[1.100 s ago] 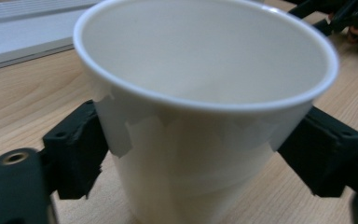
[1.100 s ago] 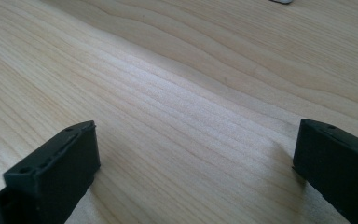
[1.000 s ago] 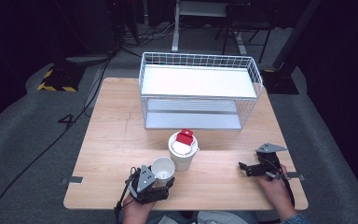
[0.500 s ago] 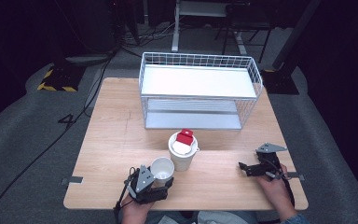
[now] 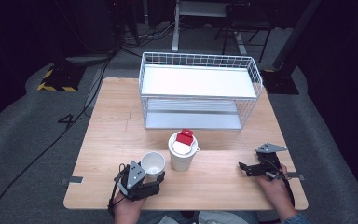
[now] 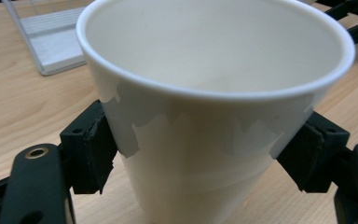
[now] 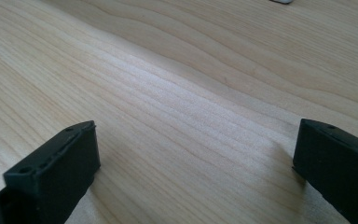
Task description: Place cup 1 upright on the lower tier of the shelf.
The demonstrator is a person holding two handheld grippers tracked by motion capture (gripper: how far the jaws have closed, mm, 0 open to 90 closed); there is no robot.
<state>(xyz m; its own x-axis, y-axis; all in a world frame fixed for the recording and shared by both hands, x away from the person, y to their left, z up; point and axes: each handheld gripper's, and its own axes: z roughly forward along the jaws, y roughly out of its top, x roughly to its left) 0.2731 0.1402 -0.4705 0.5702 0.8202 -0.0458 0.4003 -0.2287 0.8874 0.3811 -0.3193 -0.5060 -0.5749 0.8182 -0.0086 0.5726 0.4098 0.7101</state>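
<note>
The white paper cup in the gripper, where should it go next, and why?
Probably straight up a little. The left gripper is shut on the empty white paper cup, gripping both its sides. The lidded cup stands close beside it, so lifting first should avoid bumping it. The right gripper waits open.

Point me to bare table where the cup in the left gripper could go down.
Free: the left strip of the table beside the wire rack, and the stretch between the lidded cup and the right gripper. Crowded: front centre, where the left gripper clamps the open cup next to the lidded cup.
</note>
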